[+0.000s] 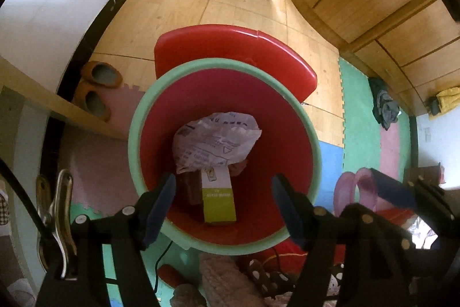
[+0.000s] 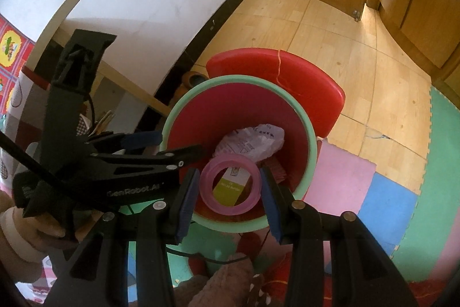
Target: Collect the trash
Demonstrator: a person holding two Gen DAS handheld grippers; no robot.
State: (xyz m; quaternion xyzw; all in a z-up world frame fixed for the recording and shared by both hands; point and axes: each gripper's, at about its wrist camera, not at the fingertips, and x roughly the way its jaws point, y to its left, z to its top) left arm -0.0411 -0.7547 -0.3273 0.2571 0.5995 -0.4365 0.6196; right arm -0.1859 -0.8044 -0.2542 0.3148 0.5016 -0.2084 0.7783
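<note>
Two claws hang over the red bin [image 1: 287, 140] with its green rim. Left claw [image 1: 222, 206] gapes wide, nothing between its pads. Right claw [image 2: 230, 189] grips a pink tape roll [image 2: 231, 187] above the opening. Inside lie a crumpled wrapper [image 1: 214, 140] and a yellow-green box [image 1: 218, 199].

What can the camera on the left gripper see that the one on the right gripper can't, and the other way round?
Only the left wrist view shows the orange slippers by the wall, the bundle of clothes near the cupboards, and the left gripper open and empty over the bin. Only the right wrist view shows the pink tape roll head-on, gripped by the right gripper, plus a hand at the left edge. Both show the red bin with its green rim, the crumpled paper and the yellow-green box inside.
</note>
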